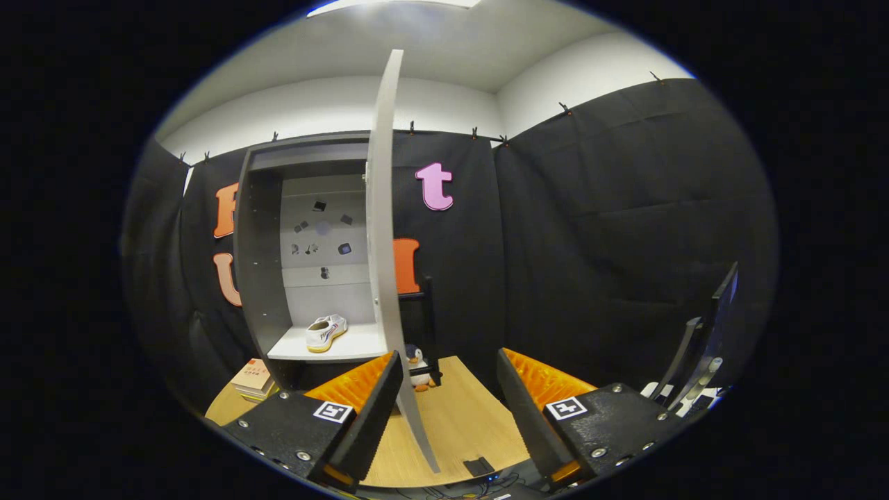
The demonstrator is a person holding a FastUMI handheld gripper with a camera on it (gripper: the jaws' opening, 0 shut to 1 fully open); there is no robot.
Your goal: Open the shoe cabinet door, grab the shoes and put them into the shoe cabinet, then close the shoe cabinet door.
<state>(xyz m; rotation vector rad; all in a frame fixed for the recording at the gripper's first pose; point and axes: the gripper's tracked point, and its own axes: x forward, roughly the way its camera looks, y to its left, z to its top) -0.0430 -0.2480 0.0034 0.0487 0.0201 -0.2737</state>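
One shoe [326, 332] on cabinet [258, 264] shelf, one door [382, 229] open, gripper [448, 389] spread wide, holding nothing

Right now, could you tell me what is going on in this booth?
A person is working a handheld gripper at a shoe cabinet. Its door stands wide open, edge-on just ahead of the jaws, which are apart and hold nothing. A white shoe already sits on the cabinet's shelf. A small penguin toy stands on the wooden table behind the door. Closing the door looks like the step left.
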